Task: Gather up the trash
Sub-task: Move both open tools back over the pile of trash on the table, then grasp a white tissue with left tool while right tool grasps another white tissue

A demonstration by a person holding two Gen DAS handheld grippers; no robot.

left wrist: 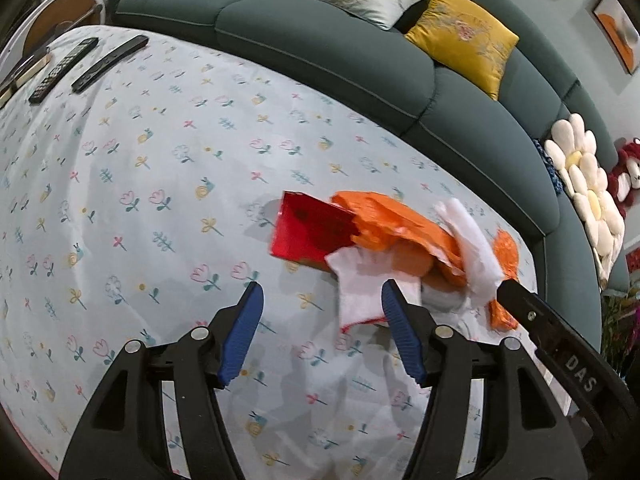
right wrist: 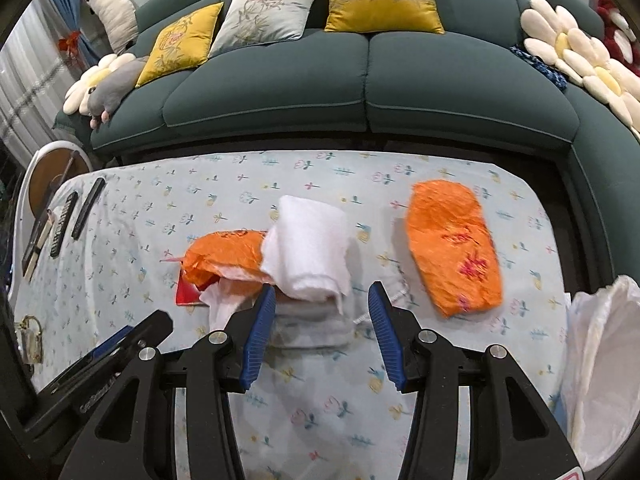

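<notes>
A pile of trash lies on the flowered tablecloth [right wrist: 160,216]: a crumpled orange wrapper [right wrist: 224,256], a white tissue wad [right wrist: 308,248], a red card [right wrist: 187,293] and white paper [right wrist: 224,304]. A second orange wrapper [right wrist: 454,248] lies apart to the right. In the left wrist view the red card [left wrist: 310,232], orange wrapper [left wrist: 404,228] and white paper [left wrist: 372,292] lie just ahead. My left gripper [left wrist: 322,306] is open, just short of the white paper. My right gripper [right wrist: 322,308] is open, its tips beside the tissue wad.
A white plastic bag [right wrist: 604,364] hangs at the table's right edge. Two remotes [right wrist: 76,212] lie at the far left end. A dark green sofa [right wrist: 360,92] with cushions runs behind the table. A round side table [right wrist: 52,168] stands at the left.
</notes>
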